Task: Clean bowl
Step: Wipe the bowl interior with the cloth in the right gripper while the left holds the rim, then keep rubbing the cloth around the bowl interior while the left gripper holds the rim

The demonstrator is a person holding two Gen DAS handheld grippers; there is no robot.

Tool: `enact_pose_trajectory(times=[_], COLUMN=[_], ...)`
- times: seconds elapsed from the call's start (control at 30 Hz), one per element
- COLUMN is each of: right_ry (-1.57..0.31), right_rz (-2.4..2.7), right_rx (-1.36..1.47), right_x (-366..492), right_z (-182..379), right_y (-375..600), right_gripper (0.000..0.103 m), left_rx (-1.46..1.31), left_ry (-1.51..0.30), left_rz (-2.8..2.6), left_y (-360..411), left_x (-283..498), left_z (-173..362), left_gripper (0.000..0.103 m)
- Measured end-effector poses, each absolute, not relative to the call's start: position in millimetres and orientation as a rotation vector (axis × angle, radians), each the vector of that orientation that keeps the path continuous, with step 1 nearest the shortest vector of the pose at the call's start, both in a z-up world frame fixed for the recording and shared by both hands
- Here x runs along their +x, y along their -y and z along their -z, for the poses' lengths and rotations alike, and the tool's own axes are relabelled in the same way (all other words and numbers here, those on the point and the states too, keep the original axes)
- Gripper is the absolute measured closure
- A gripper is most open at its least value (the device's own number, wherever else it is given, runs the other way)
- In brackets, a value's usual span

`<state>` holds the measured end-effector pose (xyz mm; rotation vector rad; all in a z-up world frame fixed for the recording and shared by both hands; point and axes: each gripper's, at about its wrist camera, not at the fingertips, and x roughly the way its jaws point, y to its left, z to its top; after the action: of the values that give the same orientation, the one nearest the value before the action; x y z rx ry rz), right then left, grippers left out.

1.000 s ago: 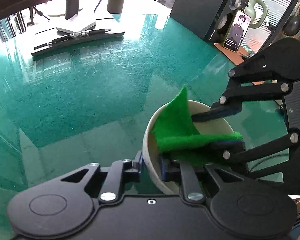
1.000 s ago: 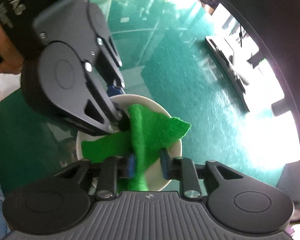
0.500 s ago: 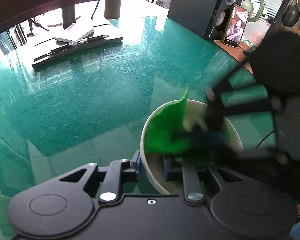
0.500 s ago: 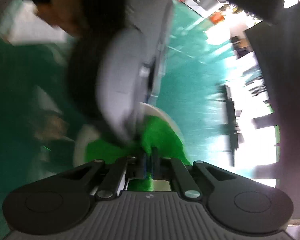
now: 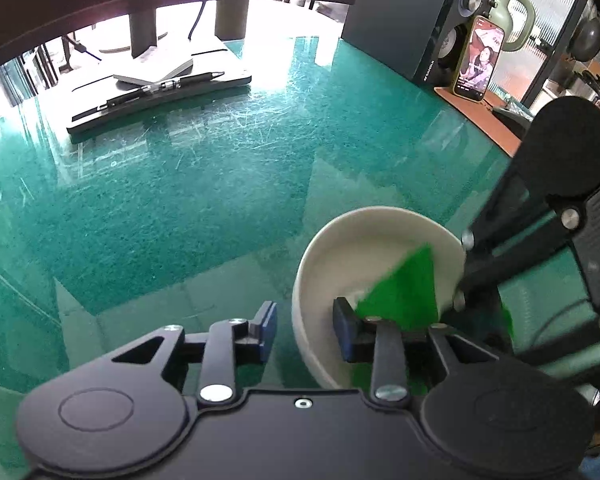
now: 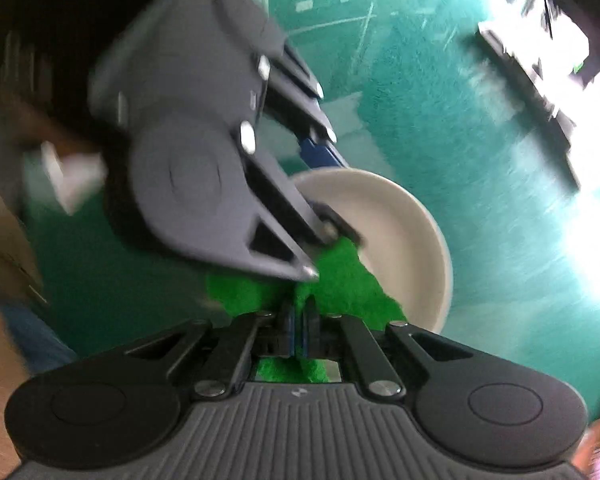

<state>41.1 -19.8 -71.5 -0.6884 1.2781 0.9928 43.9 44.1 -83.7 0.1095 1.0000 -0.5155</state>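
On the green table [image 5: 220, 184] stood the bowl [image 5: 364, 236]. Left gripper [image 5: 306, 330] was opening, its jaws astride the rim without pressing. Right gripper [image 6: 299, 320] stayed clenched on the cloth [image 6: 340, 280].

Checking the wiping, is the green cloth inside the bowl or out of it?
Partly inside: the green cloth, pinched by the right gripper, lies in the bowl and drapes over its near rim.

Green glass-topped table [image 5: 204, 200] (scratched) carries white bowl [image 5: 380, 236], black monitor base [image 5: 160, 96], speaker [image 5: 396, 12].
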Motion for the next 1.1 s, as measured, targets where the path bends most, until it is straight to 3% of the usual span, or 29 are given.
enact_pose_trajectory(times=[0.17,0.33,0.53,0.73,0.93,1.1], right_ry=[-1.227,-1.01,-1.086,-1.187,-1.082,-1.07], right_rz=[-0.966,-0.826,-0.864,-0.941,-0.871,-0.829], right_rx=[-0.847,-1.103,-1.059,-0.787,-1.042,-1.018], right_x=[42,43,36,25,17,7], right_z=[82,93,99,75,77,71], right_y=[20,18,17,12,18,23], right_gripper=[0.1,0.101,0.095,0.095,0.097,0.093], left_rx=[0.151,0.161,0.164,0.224,0.284,0.286], left_ry=[-0.994,-0.986,-0.985,-0.969,-0.958,-0.952], left_rz=[0.543,0.561,0.557,0.558,0.595,0.595], left_y=[-41,-36,-35,-28,-23,-21], left_x=[44,40,41,42,39,38], left_z=[83,84,84,83,81,81], left_gripper=[0.07,0.07,0.07,0.073,0.079,0.079])
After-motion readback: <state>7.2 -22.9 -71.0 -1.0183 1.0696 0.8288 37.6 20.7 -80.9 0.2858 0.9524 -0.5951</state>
